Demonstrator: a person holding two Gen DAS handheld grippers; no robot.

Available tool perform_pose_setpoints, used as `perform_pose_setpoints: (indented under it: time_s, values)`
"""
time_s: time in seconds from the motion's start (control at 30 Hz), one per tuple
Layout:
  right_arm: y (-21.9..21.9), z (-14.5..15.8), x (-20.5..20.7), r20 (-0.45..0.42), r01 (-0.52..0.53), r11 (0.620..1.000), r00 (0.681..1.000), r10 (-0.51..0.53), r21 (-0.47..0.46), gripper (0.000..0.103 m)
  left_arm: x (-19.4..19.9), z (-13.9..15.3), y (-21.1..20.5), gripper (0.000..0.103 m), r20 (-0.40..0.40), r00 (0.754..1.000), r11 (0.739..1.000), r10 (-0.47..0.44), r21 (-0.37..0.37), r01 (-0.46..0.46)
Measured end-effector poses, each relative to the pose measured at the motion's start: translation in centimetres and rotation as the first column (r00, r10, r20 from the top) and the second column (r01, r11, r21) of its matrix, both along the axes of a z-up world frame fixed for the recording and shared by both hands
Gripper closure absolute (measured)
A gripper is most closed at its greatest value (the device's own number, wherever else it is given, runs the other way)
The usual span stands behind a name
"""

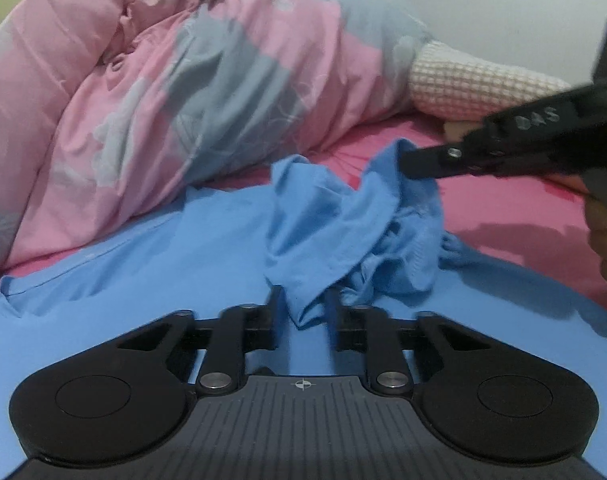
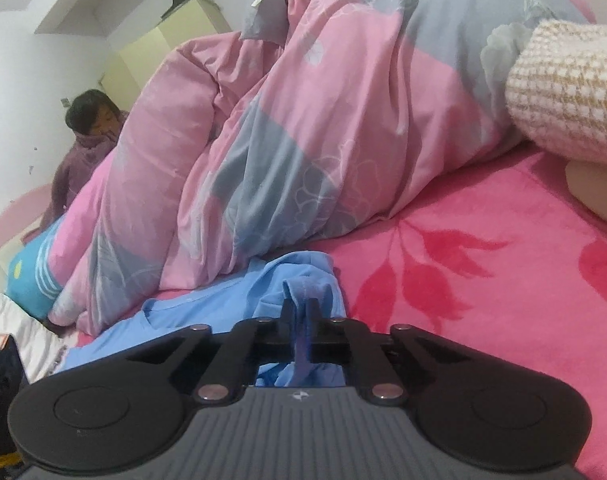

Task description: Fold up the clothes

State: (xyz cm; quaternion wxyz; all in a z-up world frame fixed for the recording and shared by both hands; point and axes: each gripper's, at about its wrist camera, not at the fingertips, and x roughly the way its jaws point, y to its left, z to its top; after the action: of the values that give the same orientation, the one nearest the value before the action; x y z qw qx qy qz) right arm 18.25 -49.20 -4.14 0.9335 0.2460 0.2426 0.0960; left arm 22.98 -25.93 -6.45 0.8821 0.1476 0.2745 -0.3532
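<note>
Pink floral bedding covers the bed [image 2: 483, 248], and a blue garment [image 1: 191, 256] lies spread across its near side, bunched up into a loose peak toward the middle. In the left wrist view the left tongs [image 1: 303, 304] have their fingers somewhat apart, with a hanging fold of the blue cloth between them — whether they pinch it I cannot tell. The right tongs [image 2: 301, 320] are closed together on a bunched fold of the same garment; seen from the left, they [image 1: 407, 166] lift that fold from the right side, a hand [image 1: 603, 236] on the grip. Behind the garment, a pink-and-grey duvet [image 2: 303, 120] is heaped at the far side, with a checked cushion [image 2: 567, 88] at far right. At far left, a person [image 2: 83, 140] is partly visible beyond the duvet.
</note>
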Motion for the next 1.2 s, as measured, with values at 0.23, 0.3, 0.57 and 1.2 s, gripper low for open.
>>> perform_pose_setpoints:
  time_s: [0.23,0.3,0.57,1.2]
  values:
    - [-2.1,-0.1,-1.3,0.029,0.023,0.995,0.999,-0.026,0.093,0.102,1.2,1.6,0.8,0.102,0.009,0.995,0.995,0.099,-0.008,-0.099]
    - [-2.6,0.2,-1.7,0.043,0.037,0.993,0.998,-0.042,0.108,0.102,1.7,3.5,0.4,0.102,0.041,0.992,0.993,0.118,-0.027,-0.117]
    - [-6.1,1.0,-3.9,0.073,0.165,0.968,0.981,-0.182,0.191,0.102,3.4,10.6,-9.6,0.102,0.274,0.961,1.0,0.021,-0.022,-0.015]
    - [-13.2,-5.1,-5.5,-0.154,0.42,0.837,0.908,-0.39,0.35,0.099,8.4,0.4,-26.9,0.083,0.17,0.98,0.985,-0.107,0.151,0.082]
